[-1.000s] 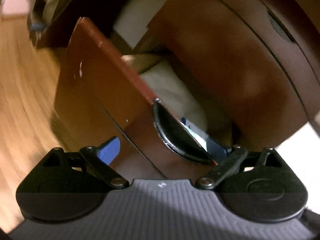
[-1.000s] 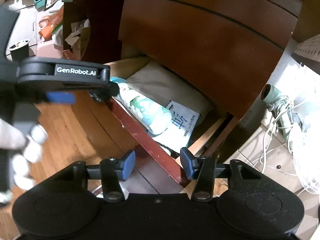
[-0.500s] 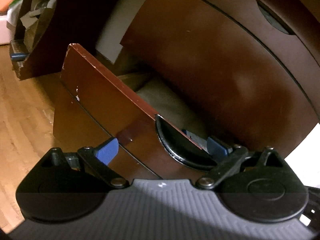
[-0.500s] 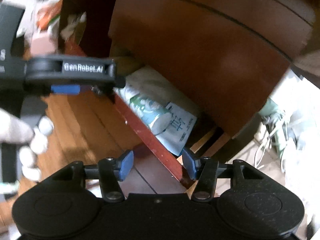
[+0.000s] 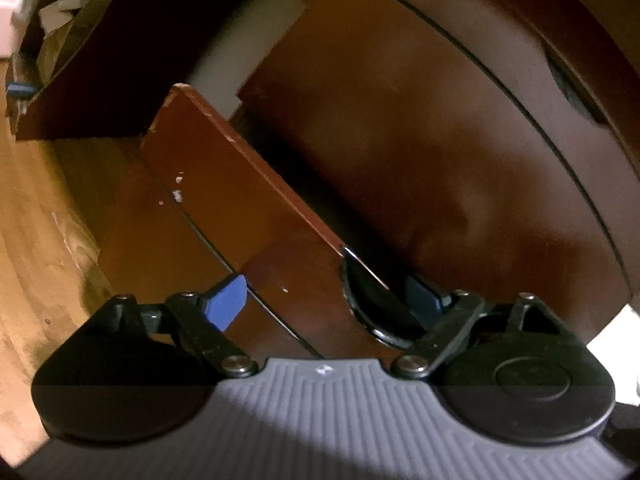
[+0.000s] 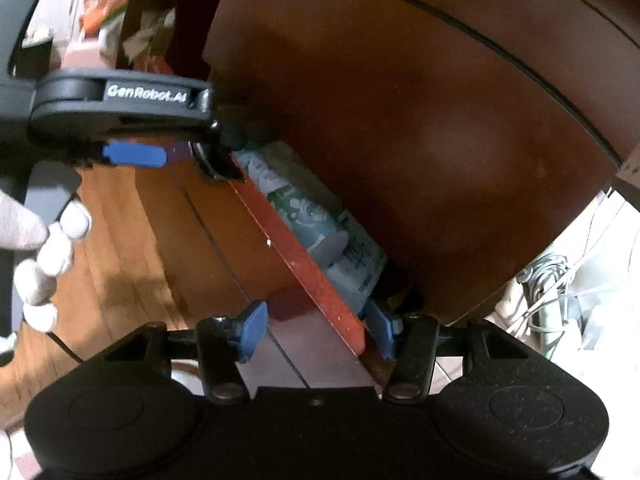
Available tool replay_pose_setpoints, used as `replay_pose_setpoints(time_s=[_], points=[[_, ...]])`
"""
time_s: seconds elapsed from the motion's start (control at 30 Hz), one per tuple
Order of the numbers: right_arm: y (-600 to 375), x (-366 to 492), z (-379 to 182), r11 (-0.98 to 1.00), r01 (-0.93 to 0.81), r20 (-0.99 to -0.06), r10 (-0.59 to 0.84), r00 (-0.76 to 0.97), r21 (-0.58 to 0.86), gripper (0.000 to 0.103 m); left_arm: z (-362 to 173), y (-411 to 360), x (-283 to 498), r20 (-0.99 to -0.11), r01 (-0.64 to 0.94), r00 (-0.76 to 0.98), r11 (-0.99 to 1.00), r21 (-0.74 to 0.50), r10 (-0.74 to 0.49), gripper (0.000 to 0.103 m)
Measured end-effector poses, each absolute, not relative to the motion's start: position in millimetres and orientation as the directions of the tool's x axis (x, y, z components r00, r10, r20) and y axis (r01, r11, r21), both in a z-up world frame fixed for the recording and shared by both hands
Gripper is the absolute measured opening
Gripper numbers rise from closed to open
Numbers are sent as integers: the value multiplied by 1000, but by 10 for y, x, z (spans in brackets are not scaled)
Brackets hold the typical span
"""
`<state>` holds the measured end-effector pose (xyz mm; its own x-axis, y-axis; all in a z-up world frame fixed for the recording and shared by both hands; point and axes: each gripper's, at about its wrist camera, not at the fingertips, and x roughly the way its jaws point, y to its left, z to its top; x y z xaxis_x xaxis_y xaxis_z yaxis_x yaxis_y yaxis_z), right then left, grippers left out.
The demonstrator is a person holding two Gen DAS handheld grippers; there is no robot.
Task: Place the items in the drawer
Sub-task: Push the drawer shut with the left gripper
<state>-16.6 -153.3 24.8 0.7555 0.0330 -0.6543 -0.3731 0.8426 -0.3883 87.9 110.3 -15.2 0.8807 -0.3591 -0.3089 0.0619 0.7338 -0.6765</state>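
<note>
The drawer (image 5: 248, 208) stands only a little way out from the dark wooden cabinet (image 5: 440, 140), its red-brown front panel running at a slant across both views. The left gripper (image 5: 324, 300) is spread wide across that panel: one blue pad (image 5: 226, 300) lies on the outer face, the other (image 5: 420, 300) is behind the top edge, just beside the black cup handle (image 5: 376, 308). From the right wrist view the left gripper (image 6: 176, 152) reaches the handle (image 6: 216, 164) from the left, held by a white-gloved hand (image 6: 48, 248). The right gripper (image 6: 316, 328) is also wide, its pads straddling the near end of the drawer front (image 6: 304, 264) without clamping it. Inside the narrow gap lies a pale bottle (image 6: 296, 200) with a green and white label, on top of a white packet (image 6: 356, 264) with dark print; both sit against the inside of the front panel. Wood floor (image 6: 132, 264) shows below the drawer, and a tangle of white cables (image 6: 560, 292) lies to the right of the cabinet.
</note>
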Motion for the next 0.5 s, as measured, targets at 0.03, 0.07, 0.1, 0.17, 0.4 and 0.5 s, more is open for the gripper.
replay_pose_setpoints(time_s=[0.03,0.07,0.1,0.17,0.4,0.5], points=[[-1550,-154,245,843,-378,-653,42,756,-384,61,-178,1118,879,-299,59,884,721,-691,-359,84],[-1572,-143,248,848,-378,-653,51,756,-372,61,-203,1132,878,-289,57,887,708,-704,-359,82],[-1597,-133,255,856,-376,-652,61,755,-355,61,-223,1138,864,-278,58,891,698,-714,-359,80],[-1622,-129,250,859,-376,-646,72,760,-347,61,-248,1100,824,-258,68,901,700,-711,-349,79],[-1400,-147,84,778,-334,-588,-57,807,-533,63,-305,746,716,-238,149,905,788,-598,-352,78],[-1312,-175,59,759,-313,-569,-91,817,-571,62,-358,732,703,-231,141,912,786,-603,-340,78]])
